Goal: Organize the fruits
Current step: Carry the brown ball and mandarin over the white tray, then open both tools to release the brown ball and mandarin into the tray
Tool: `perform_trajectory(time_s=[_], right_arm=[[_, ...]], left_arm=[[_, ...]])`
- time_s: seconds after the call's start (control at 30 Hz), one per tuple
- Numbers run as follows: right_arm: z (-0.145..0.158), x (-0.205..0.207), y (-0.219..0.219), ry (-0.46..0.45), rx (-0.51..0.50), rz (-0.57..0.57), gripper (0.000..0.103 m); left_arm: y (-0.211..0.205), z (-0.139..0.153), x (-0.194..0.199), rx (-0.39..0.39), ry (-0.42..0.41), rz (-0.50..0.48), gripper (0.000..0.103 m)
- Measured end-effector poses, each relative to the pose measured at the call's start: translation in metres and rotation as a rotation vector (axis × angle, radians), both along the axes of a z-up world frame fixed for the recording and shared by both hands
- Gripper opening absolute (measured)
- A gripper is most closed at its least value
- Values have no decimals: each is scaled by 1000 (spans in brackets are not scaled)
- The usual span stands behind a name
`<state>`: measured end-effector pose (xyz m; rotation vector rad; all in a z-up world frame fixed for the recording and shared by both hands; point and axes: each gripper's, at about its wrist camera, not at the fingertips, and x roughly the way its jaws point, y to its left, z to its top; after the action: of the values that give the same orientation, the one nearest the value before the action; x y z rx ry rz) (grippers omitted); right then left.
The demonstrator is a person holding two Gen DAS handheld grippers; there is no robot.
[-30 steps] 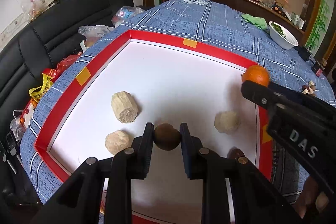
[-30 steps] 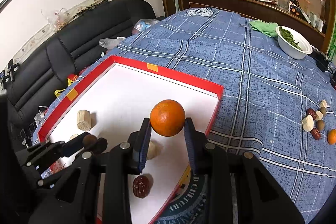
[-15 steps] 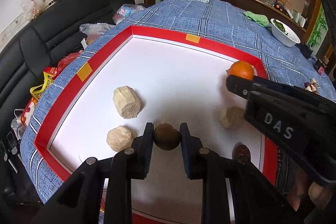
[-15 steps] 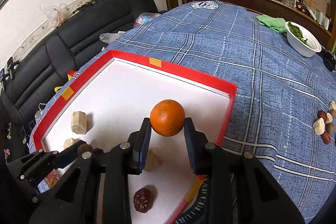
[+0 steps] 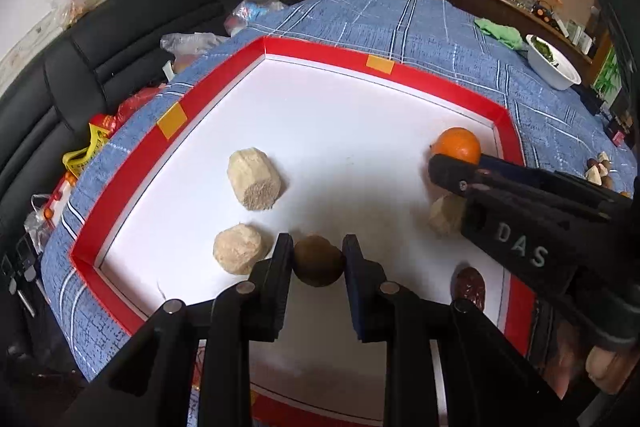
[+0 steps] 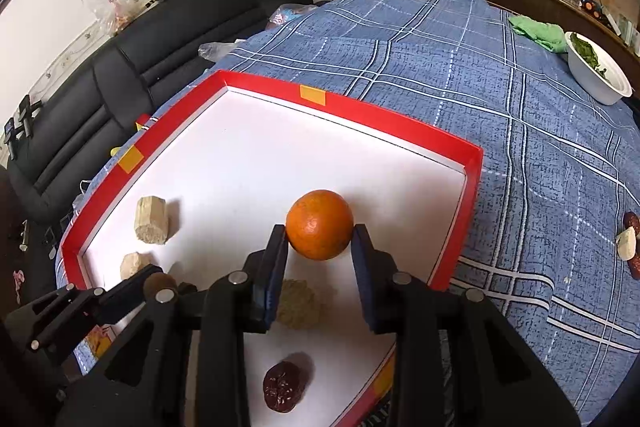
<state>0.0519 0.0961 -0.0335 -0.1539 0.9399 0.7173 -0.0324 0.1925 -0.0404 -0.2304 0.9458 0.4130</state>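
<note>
My left gripper [image 5: 316,251] is shut on a small brown round fruit [image 5: 318,259], held low over the white floor of the red-rimmed tray [image 5: 208,95]. My right gripper [image 6: 320,239] is shut on an orange [image 6: 320,225] above the tray's right half; the orange also shows in the left wrist view [image 5: 458,145]. In the tray lie two pale beige pieces [image 5: 254,179] [image 5: 238,253], a third beige piece [image 6: 298,303] under the right gripper, and a dark red date [image 6: 282,385].
The tray sits on a blue plaid tablecloth [image 6: 440,59]. Several small fruits [image 6: 630,243] lie on the cloth at the right. A white bowl of greens [image 6: 596,71] and a green cloth [image 6: 536,29] stand at the back right. A black sofa [image 6: 120,67] is on the left.
My right gripper has carried the orange leftward and forward, from the tray's right rim to over its interior. My left gripper has stayed almost still with the brown fruit.
</note>
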Motion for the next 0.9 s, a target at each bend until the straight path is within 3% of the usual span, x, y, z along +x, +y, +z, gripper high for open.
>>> perform_trajectory(time_s=[0.07,0.13,0.23,0.5,0.67,0.9], right_arm=[[0,0,-2,9,-4,-5,36],[1,-1,-5,10,1,-5,41],[6,-2,-14,4,23,-16,57],[28,-11,-56,-38,88,-73,57],[41,-12,-104,-65,117,-150,57],[41,-3,-195,-94,106,-347,57]], left_arm=[[1,2,-3,9,-6,22,58],[0,3,-4,16,-3,27,74],[-2,8,-9,40,-18,27,75],[-14,25,-12,26,-98,28,75],[-43,33,0,4,-133,-38,75],[-100,36,32,11,-131,-175,75]])
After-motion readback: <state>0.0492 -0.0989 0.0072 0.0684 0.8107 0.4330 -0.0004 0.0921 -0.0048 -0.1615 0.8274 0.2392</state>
